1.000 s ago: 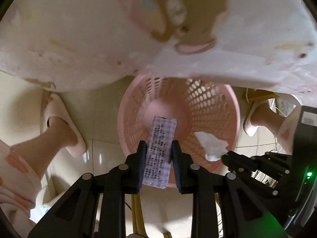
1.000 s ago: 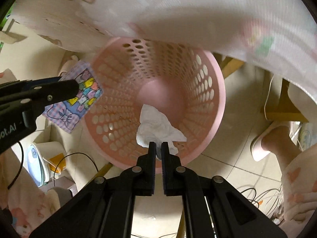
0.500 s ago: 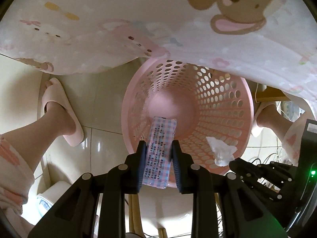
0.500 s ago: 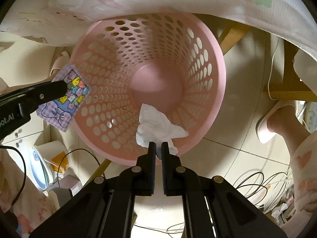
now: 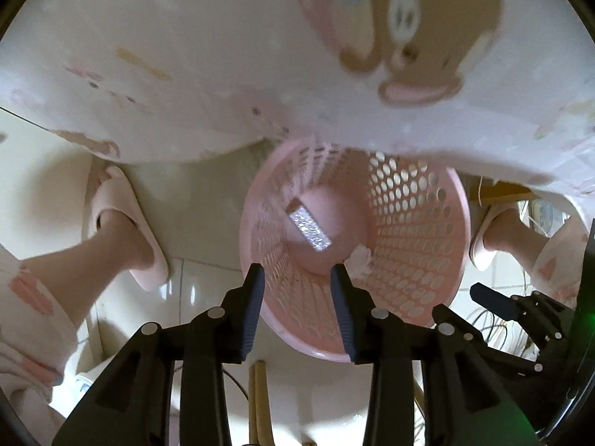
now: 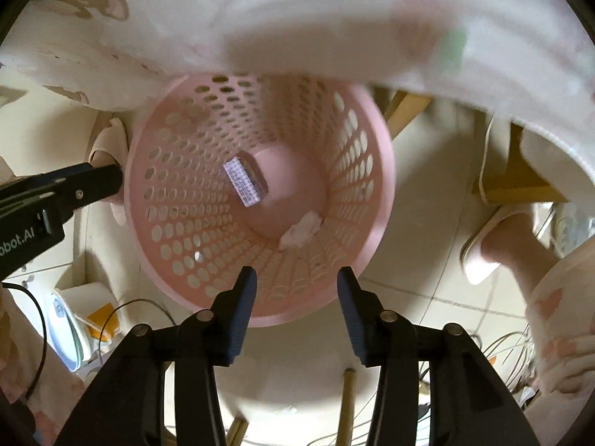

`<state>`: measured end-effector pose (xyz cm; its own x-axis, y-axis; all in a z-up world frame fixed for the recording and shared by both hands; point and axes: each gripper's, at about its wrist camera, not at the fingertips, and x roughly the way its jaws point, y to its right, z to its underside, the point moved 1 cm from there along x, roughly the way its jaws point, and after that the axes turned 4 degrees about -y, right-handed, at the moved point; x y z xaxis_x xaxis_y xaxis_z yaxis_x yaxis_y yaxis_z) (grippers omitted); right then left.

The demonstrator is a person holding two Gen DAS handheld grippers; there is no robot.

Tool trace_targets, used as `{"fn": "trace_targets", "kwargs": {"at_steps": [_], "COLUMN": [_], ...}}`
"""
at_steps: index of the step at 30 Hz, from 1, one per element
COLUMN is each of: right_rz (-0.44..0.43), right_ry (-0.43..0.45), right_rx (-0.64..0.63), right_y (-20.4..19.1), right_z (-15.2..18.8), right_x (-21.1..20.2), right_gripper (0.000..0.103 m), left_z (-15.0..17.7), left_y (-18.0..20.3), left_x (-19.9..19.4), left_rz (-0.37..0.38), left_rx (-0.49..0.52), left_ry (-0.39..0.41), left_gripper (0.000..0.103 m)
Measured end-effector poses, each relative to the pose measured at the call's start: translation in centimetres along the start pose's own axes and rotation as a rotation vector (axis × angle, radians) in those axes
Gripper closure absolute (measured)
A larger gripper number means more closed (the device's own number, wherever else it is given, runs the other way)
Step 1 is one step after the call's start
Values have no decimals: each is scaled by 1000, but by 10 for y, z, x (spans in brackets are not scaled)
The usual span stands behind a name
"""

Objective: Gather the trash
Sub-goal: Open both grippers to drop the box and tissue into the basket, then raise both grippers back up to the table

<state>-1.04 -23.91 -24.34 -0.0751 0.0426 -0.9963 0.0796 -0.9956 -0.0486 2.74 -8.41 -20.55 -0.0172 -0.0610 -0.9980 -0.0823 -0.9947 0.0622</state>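
Observation:
A pink perforated waste basket [image 5: 420, 245] [image 6: 357, 171] stands on the tiled floor below both grippers. A flat checked packet [image 5: 309, 225] [image 6: 245, 182] lies down in the basket near its bottom. A crumpled white tissue [image 5: 360, 256] [image 6: 302, 232] rests at the bottom edge beside it. My left gripper [image 5: 297, 278] hangs over the basket's near rim, its jaws opening with nothing between them. My right gripper [image 6: 295, 278] also points down over the rim, jaws opening and empty. The left gripper's dark body [image 6: 59, 189] shows at the left of the right wrist view.
A pale printed cloth [image 5: 260, 55] [image 6: 334, 18] hangs over the far side of the basket. A person's feet in pink slippers [image 5: 126, 230] [image 6: 483, 256] stand either side. Cables [image 6: 498, 349], a wooden leg [image 6: 405, 111] and a white appliance [image 6: 74, 319] lie on the floor.
Both grippers have opened. The checked packet left the left gripper and the tissue left the right gripper; both now lie down inside the basket.

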Motion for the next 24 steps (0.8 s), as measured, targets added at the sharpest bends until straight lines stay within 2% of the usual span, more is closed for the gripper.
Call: {"fn": "trace_targets", "kwargs": {"at_steps": [7, 11, 19, 21, 23, 24], "right_rz": [37, 51, 51, 38, 35, 35], "right_ry": [174, 275, 466, 527, 580, 611], "right_rx": [-37, -55, -82, -81, -75, -71], "right_y": [-6, -9, -12, -11, -8, -7], "right_z": [3, 11, 24, 26, 27, 28], "right_x": [-46, -76, -130, -147, -161, -169], "right_gripper": [55, 50, 49, 47, 39, 39], "left_z": [7, 14, 16, 16, 16, 16], "left_y": [-2, -3, -10, -11, -11, -11], "left_x": [-47, -71, -127, -142, -158, -165], "left_rz": [-21, -24, -8, -17, -27, -30], "left_rx": [21, 29, 23, 30, 39, 42], "left_ry": [163, 234, 381, 429, 476, 497], "left_gripper": [63, 60, 54, 51, 46, 44]}}
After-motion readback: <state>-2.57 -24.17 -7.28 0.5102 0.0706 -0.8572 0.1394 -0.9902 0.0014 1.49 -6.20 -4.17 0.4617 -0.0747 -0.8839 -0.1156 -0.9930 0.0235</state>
